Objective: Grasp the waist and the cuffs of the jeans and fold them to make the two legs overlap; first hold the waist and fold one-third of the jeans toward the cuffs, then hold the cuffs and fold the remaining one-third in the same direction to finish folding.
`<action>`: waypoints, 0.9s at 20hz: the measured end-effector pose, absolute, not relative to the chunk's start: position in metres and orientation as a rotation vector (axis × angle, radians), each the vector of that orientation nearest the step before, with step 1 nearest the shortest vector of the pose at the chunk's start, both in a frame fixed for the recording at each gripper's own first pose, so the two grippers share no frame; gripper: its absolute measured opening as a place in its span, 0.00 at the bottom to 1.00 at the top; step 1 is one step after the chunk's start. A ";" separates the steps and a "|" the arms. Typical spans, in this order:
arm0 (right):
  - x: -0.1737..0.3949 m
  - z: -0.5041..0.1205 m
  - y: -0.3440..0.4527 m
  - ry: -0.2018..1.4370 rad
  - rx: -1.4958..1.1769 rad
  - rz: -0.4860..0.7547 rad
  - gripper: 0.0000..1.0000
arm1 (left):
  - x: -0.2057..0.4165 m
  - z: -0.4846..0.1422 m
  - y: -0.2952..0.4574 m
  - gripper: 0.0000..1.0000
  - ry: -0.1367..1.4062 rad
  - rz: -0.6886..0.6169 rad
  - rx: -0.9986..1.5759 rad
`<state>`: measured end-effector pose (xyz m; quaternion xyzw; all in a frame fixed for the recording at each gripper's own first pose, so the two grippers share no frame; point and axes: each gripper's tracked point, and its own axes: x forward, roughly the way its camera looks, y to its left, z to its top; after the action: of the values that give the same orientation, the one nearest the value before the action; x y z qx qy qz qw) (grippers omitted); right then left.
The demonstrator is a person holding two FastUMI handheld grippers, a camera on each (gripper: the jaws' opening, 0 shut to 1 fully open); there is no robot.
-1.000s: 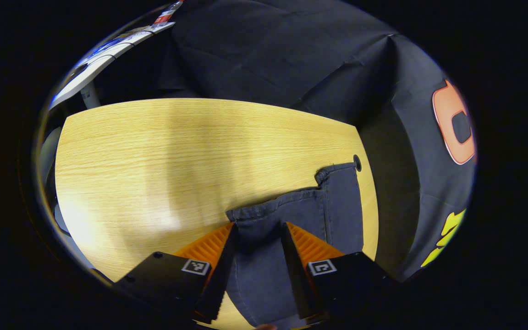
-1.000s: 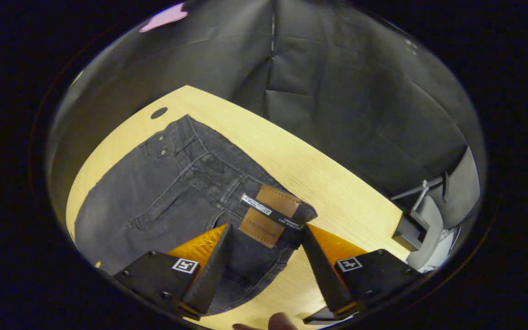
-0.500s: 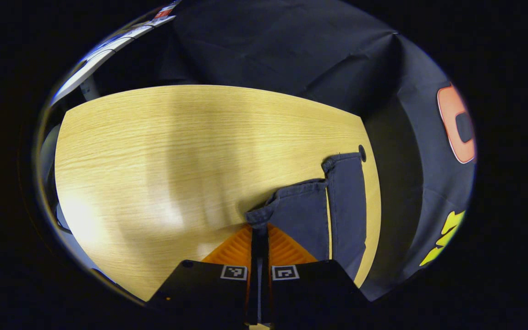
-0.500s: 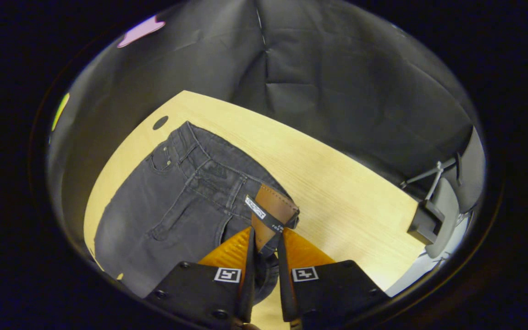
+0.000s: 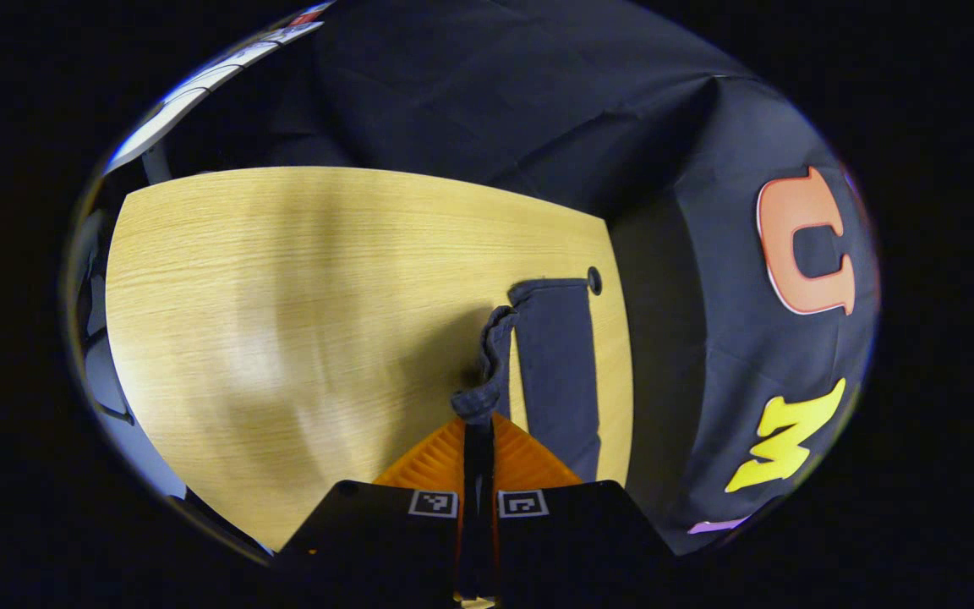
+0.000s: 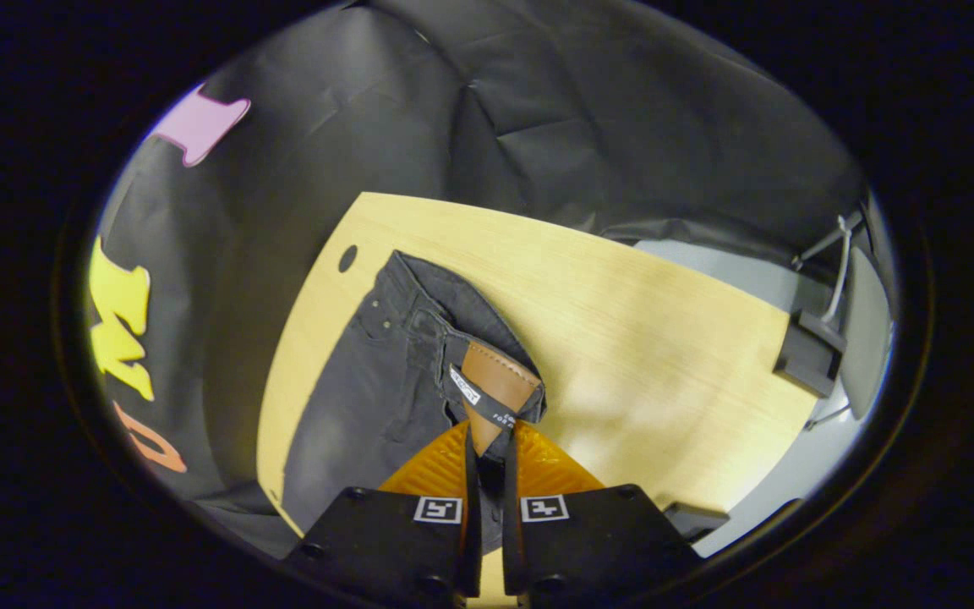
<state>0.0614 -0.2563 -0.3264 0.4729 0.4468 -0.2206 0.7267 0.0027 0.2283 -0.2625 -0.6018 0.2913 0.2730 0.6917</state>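
Dark grey jeans lie on a light wooden table (image 5: 301,279). In the left gripper view, my left gripper (image 5: 478,427) is shut on the near leg's cuff (image 5: 491,364), which is lifted off the table and bunched. The other leg (image 5: 559,355) lies flat beside it, its cuff near the table's far right edge. In the right gripper view, my right gripper (image 6: 487,440) is shut on the waistband at the brown leather patch (image 6: 495,385), raised above the table. The rest of the waist (image 6: 394,338) still rests flat, stretching toward the table's left edge.
A round cable hole (image 5: 594,279) sits in the table by the far cuff, and the cable hole (image 6: 347,258) also shows near the waist. A black clamp (image 6: 808,359) and a grey stand (image 6: 863,338) are at the table's right edge. Bare tabletop (image 6: 639,338) spreads to the right of the jeans.
Both grippers shut, the left on the cuff and the right on the waistband at the patch. Both then rose, pulling the near leg's edge up and over toward the far leg.
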 end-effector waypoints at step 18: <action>0.234 -0.275 -0.259 1.072 1.444 -0.463 0.14 | 0.156 -0.241 0.282 0.04 0.660 0.789 -1.599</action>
<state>0.2344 -0.2587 -0.2753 0.6227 0.4622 -0.1997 0.5989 0.1562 0.2820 -0.2411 -0.6844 0.2825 0.3377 0.5812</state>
